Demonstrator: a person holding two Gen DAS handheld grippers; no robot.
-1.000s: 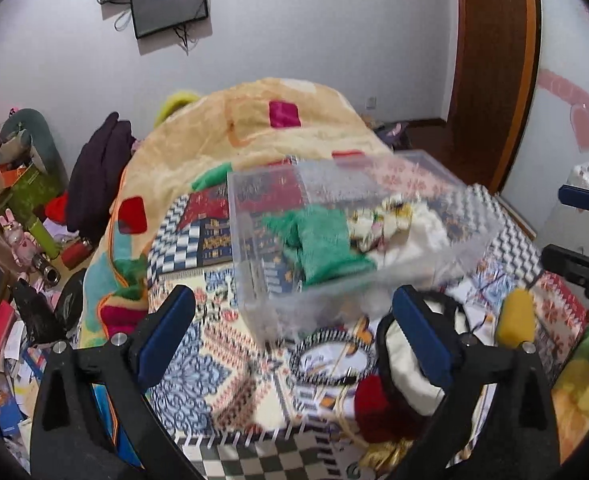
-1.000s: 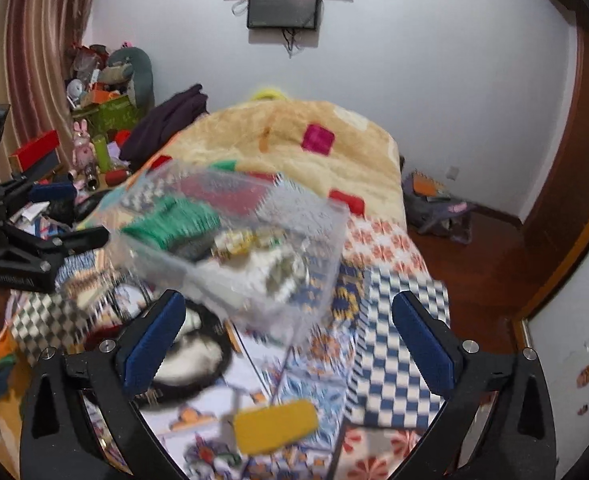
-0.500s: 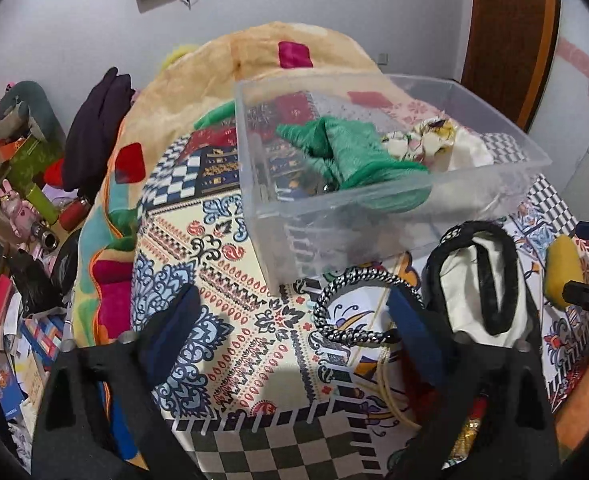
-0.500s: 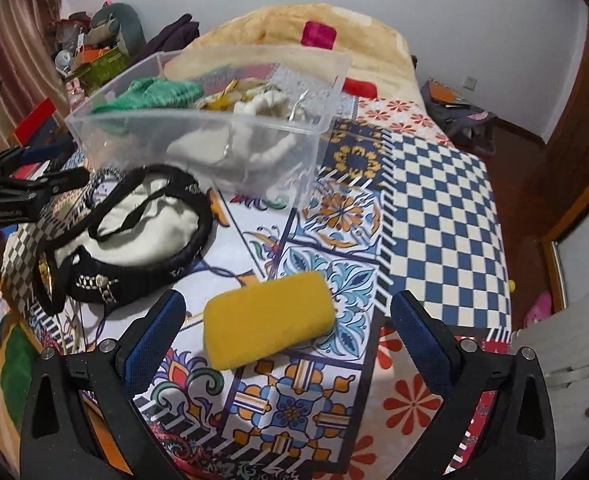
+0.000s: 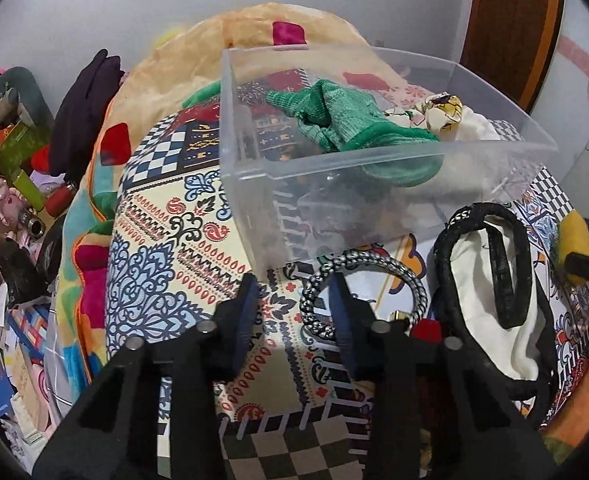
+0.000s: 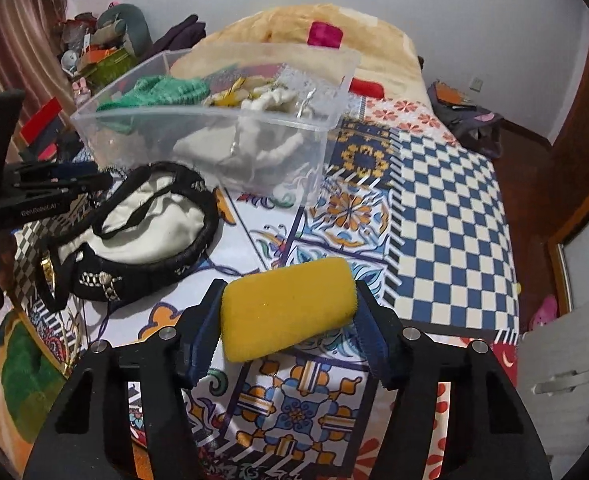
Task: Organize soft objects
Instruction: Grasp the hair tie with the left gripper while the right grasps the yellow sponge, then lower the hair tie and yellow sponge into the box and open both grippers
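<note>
A clear plastic bin (image 5: 334, 176) stands on the patterned bed and holds a green knit cloth (image 5: 346, 120) and pale soft items (image 5: 446, 110). It also shows in the right wrist view (image 6: 198, 136). My right gripper (image 6: 288, 312) is closed on a yellow sponge (image 6: 286, 306), its pads touching both ends. My left gripper (image 5: 294, 304) has narrowed jaws over the bedspread, with its right finger (image 5: 340, 312) at a black-and-white braided ring (image 5: 358, 268); I cannot tell whether it grips it. A white bag with black straps (image 5: 490, 296) lies to the right and shows in the right wrist view (image 6: 146, 220).
A folded tan blanket (image 5: 262, 36) is heaped behind the bin. Clutter (image 5: 10, 184) fills the floor left of the bed. A dark bag (image 6: 466, 116) lies on the floor by the wooden door (image 5: 514, 20). A white cabinet (image 6: 566, 380) stands at the right.
Both grippers dropped toward the bed. The right jaws closed from wide open onto the yellow sponge. The left jaws narrowed from wide open, near the braided ring.
</note>
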